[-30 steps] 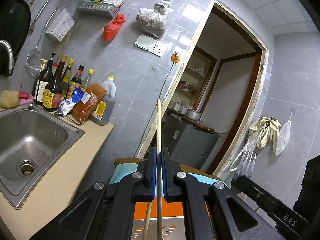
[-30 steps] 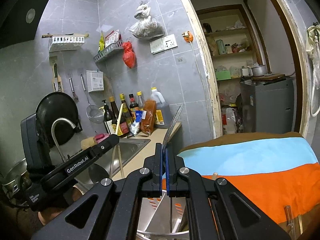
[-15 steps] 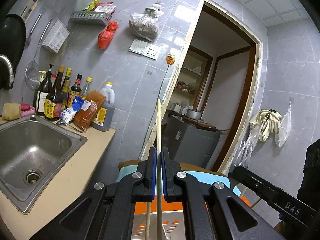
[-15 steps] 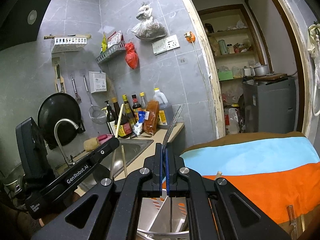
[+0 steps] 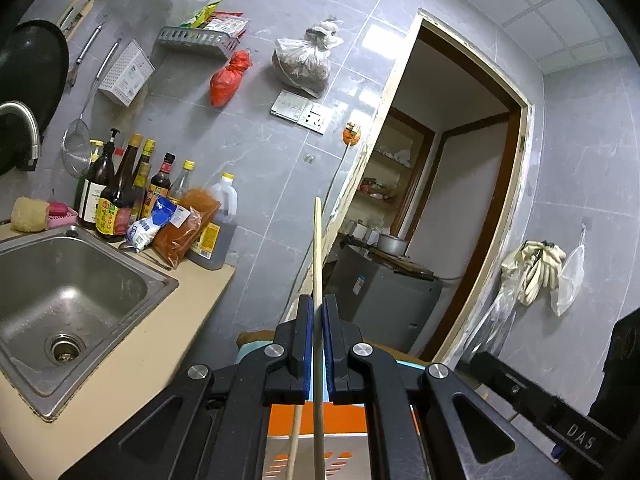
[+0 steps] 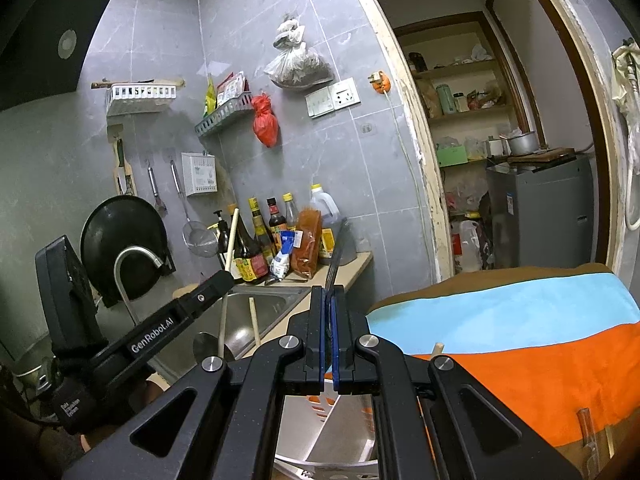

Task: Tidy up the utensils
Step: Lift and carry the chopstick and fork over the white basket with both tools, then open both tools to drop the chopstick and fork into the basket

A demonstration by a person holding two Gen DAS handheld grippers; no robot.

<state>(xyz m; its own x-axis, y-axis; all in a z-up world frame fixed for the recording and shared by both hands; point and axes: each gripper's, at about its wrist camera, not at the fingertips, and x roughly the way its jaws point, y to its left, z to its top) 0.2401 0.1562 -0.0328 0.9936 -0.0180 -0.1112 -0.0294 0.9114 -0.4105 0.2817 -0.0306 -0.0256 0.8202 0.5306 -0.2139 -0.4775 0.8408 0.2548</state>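
The left gripper (image 5: 317,320) pinches a slim, pale wooden chopstick (image 5: 317,248); the right gripper (image 6: 329,312) clamps a flat, dark metal utensil handle (image 6: 335,258) above a white slotted plastic holder (image 6: 340,432).

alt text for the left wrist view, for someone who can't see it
The left gripper is shut on a wooden chopstick that stands upright between its blue pads, a second chopstick beside it lower down. To the left is a steel sink in a beige counter with sauce bottles against the grey tiled wall; an open doorway is behind.
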